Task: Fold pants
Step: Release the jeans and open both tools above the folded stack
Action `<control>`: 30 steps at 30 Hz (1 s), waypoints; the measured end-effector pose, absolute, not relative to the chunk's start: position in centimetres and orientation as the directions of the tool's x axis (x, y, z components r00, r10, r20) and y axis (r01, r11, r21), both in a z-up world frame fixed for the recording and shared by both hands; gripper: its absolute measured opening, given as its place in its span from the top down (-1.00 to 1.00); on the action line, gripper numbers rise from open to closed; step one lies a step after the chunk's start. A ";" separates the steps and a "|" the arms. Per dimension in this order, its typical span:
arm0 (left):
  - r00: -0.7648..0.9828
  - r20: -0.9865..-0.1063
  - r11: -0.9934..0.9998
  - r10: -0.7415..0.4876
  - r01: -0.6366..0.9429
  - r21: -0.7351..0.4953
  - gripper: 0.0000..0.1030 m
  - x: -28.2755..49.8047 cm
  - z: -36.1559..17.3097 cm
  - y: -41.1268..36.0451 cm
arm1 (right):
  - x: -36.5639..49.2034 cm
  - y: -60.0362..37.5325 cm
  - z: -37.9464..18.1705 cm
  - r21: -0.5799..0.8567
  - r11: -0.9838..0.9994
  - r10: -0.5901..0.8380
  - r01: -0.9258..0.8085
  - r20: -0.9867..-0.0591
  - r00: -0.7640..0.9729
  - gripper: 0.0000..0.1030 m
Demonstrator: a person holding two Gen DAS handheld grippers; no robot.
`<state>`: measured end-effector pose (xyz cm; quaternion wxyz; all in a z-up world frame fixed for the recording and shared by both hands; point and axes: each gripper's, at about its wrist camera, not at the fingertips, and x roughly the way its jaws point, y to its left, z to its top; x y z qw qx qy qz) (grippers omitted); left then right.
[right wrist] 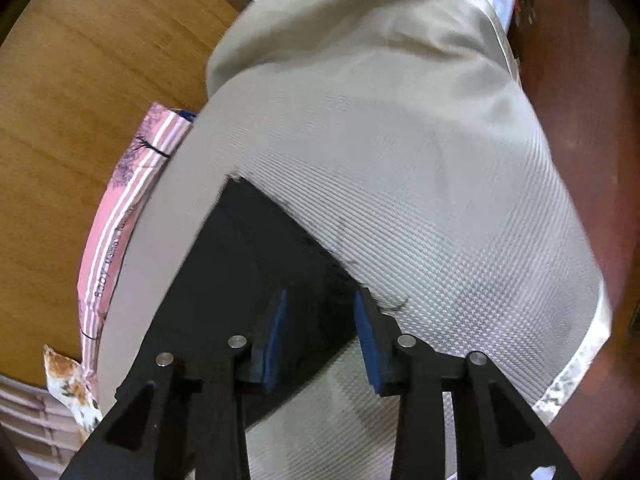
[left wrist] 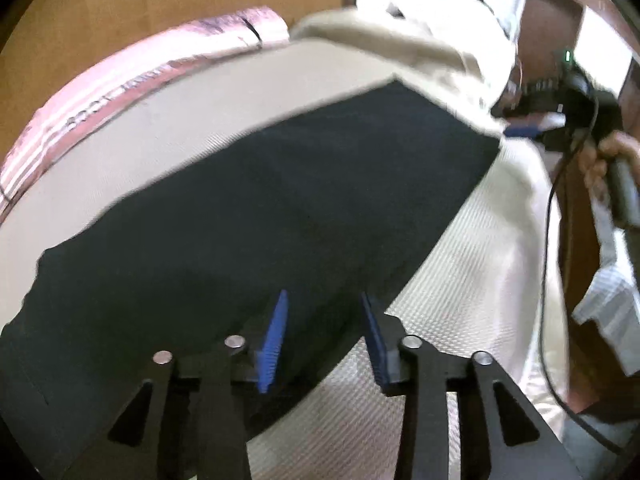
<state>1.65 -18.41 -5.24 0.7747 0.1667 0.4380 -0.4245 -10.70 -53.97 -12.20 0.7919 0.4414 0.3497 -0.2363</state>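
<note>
Dark pants (left wrist: 260,208) lie flat as a long band on a beige textured bedcover (left wrist: 460,264). My left gripper (left wrist: 324,300) is open, its blue pads (left wrist: 274,340) hovering over the near long edge of the pants, nothing between them. The right gripper shows in the left wrist view at the pants' far end (left wrist: 532,128), held by a hand (left wrist: 604,156). In the right wrist view my right gripper (right wrist: 320,300) is open over the end of the pants (right wrist: 256,248), with the edge between its pads (right wrist: 366,320).
A pink striped sheet (left wrist: 100,100) edges the bed on the far side, also in the right wrist view (right wrist: 120,220). A wooden panel (right wrist: 80,80) stands beyond it. A black cable (left wrist: 548,240) hangs at the right. Dark wooden furniture (left wrist: 560,12) stands behind.
</note>
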 end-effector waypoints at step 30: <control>0.386 -0.828 0.826 -0.406 0.543 -0.152 -0.12 6.2 -8.8 -4.1 | 26.4 -17.1 -11.2 0.568 0.804 0.594 -0.178 -0.782 0.187 0.09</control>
